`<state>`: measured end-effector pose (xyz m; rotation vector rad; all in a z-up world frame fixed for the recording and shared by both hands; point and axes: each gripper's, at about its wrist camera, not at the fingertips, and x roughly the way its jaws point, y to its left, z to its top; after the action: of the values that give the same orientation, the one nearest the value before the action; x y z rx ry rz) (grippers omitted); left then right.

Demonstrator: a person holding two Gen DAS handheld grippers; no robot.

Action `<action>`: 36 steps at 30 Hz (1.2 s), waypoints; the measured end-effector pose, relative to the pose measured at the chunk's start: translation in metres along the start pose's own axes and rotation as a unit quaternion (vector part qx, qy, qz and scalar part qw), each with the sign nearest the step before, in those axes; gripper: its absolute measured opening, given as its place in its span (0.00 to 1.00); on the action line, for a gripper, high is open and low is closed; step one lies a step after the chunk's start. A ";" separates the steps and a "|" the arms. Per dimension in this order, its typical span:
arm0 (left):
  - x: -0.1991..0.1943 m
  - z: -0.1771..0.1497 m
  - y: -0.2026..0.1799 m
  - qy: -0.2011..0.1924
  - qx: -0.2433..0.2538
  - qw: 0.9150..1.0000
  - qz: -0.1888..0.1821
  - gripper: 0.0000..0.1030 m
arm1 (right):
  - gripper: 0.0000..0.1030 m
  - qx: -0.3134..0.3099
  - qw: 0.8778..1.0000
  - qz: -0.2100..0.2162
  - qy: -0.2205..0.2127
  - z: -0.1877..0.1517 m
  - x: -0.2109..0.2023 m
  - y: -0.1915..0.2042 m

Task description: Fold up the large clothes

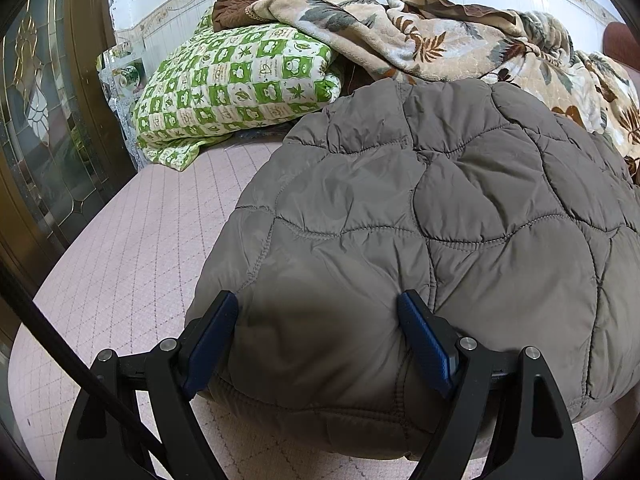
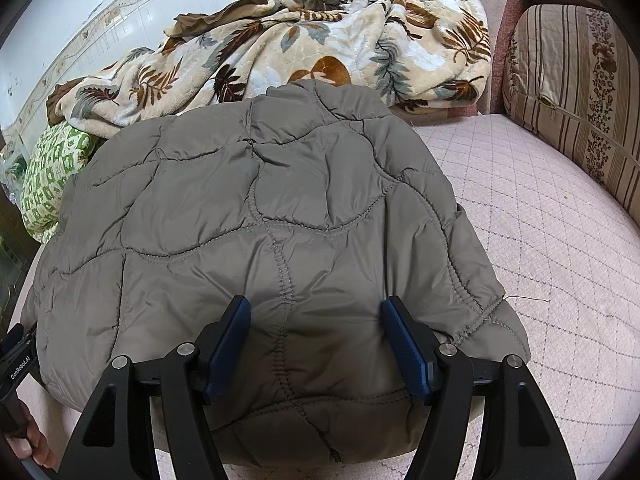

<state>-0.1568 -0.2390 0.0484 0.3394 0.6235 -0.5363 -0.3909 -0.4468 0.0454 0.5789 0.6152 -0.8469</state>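
Currently we have the grey quilted jacket (image 1: 420,208) lying in a compact, padded bundle on the pink quilted mattress (image 1: 132,264), its near edge at 6 o'clock in both wrist views. The left gripper (image 1: 320,304) sits over that near edge with its blue pads (image 1: 212,340) spread wide; fabric bulges between them but neither pad visibly pinches it. The right gripper (image 2: 316,310) is likewise spread wide over the near edge, nothing clamped.

Surroundings: floral fleece blanket (image 2: 320,48) heaped at 12 o'clock behind the jacket, green checked pillow (image 1: 236,84) at 10 o'clock in the left view, striped cushion (image 2: 572,92) at 2 o'clock in the right view.

Judgement: the jacket looks already doubled over, since no sleeves or hood show and the outline is roughly rectangular. We read the step in hand as either just after a release or just before a grasp of the near edge; we cannot tell which.

Next move, if another fold is wanted: close both pairs of fingers on the thick near edge together, lift evenly, and carry it toward 12 o'clock. The slick padded shell may slip or spring back.
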 end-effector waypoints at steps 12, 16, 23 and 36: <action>0.000 0.000 0.000 0.000 0.001 1.000 0.000 0.80 | 0.71 -0.007 1.000 -0.007 -0.004 0.001 -0.001 0.002; 0.000 0.001 0.000 0.001 -0.001 1.000 -0.001 0.80 | 0.72 -0.002 1.000 -0.007 -0.011 0.002 -0.006 0.003; -0.007 0.007 0.009 -0.003 -0.023 1.000 -0.008 0.80 | 0.72 -0.012 0.998 0.017 -0.060 0.004 -0.030 0.016; -0.008 0.005 -0.001 -0.011 -0.003 1.000 0.001 0.80 | 0.75 -0.124 0.986 0.088 -0.063 -0.015 -0.033 0.079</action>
<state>-0.1607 -0.2393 0.0572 0.3280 0.6037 -0.5351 -0.3477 -0.3780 0.0754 0.3449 0.5361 -0.6236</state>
